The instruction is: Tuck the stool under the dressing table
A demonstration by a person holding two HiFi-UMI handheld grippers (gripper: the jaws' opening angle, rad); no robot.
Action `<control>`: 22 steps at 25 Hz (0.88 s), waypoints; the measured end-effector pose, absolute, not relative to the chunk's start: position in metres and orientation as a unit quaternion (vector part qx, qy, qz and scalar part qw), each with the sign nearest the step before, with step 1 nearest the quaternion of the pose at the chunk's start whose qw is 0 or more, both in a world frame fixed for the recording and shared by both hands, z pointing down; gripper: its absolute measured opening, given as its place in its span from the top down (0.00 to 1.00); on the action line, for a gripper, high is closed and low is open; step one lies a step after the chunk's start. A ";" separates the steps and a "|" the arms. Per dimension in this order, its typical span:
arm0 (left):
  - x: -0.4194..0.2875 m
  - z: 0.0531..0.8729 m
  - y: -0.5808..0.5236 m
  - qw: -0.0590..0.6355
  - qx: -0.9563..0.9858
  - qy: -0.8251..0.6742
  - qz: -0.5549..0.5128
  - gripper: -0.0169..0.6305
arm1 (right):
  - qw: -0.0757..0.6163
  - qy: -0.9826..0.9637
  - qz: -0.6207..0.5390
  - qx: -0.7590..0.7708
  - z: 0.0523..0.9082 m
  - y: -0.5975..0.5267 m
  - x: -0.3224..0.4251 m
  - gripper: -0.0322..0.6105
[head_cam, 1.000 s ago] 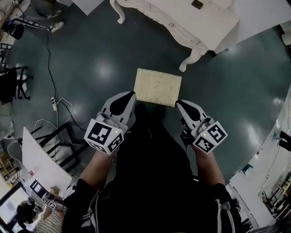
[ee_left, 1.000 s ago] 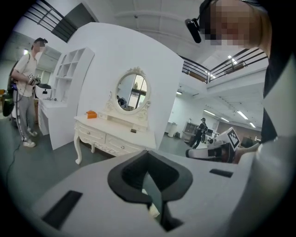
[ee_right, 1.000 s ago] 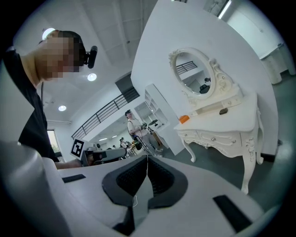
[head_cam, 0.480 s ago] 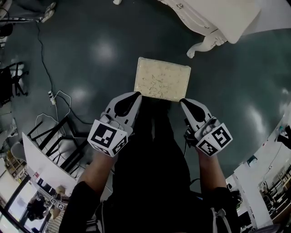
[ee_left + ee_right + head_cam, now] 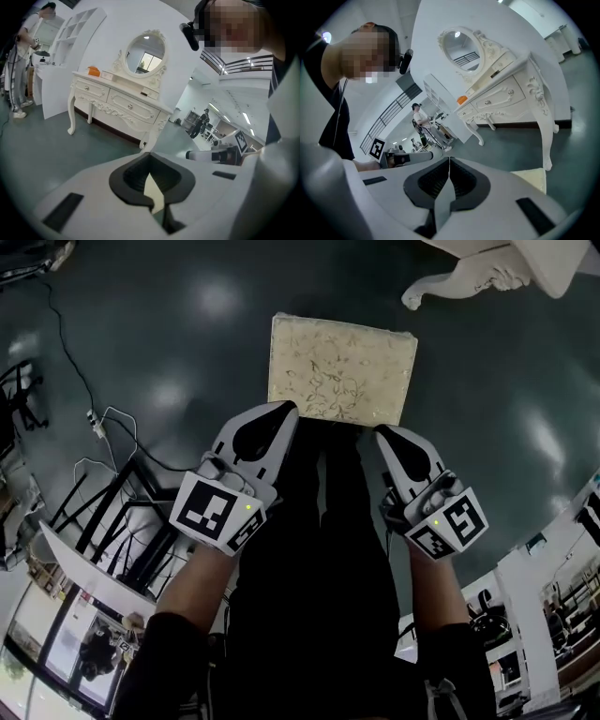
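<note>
The stool (image 5: 342,369), a rectangular seat with a cream patterned cushion, stands on the dark floor just ahead of both grippers. My left gripper (image 5: 286,411) is shut and empty, its tip at the cushion's near left corner. My right gripper (image 5: 384,433) is shut and empty too, just off the near right corner. Whether either tip touches the cushion I cannot tell. One carved leg of the white dressing table (image 5: 469,276) shows at the top right. In the left gripper view the whole dressing table (image 5: 122,101) with its oval mirror (image 5: 146,49) stands ahead. A corner of the stool (image 5: 533,179) shows in the right gripper view.
A black metal rack (image 5: 122,517) and loose cables (image 5: 103,423) lie on the floor to the left. White boards stand at the lower left and right edges. An orange object (image 5: 93,71) sits on the tabletop. A person (image 5: 26,33) stands far left beside white shelving.
Both grippers have sunk toward the stool, which now looks larger and closer. The dressing table has slid almost out of the top of the head view. Both grippers stayed shut.
</note>
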State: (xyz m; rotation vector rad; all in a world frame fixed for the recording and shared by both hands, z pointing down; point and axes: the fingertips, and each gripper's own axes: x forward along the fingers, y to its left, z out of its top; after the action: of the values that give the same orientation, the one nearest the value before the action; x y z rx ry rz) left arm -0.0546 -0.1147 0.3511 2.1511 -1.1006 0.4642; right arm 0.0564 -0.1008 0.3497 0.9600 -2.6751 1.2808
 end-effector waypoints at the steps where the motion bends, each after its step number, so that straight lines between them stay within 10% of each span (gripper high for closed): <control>1: -0.056 0.360 -0.116 0.335 0.822 -0.424 0.178 0.97 | 0.007 -0.855 0.418 0.308 0.360 -0.100 0.056 0.92; 22: -0.075 0.572 -0.096 0.371 0.812 -0.376 0.249 0.96 | 0.122 -0.826 0.451 0.316 0.555 -0.094 0.062 0.91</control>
State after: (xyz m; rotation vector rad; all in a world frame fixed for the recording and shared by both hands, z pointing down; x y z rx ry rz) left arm -0.0748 -0.0958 0.5717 2.0826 -0.9636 0.6377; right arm 0.0623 -0.0944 0.5551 0.9223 -2.4104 1.3171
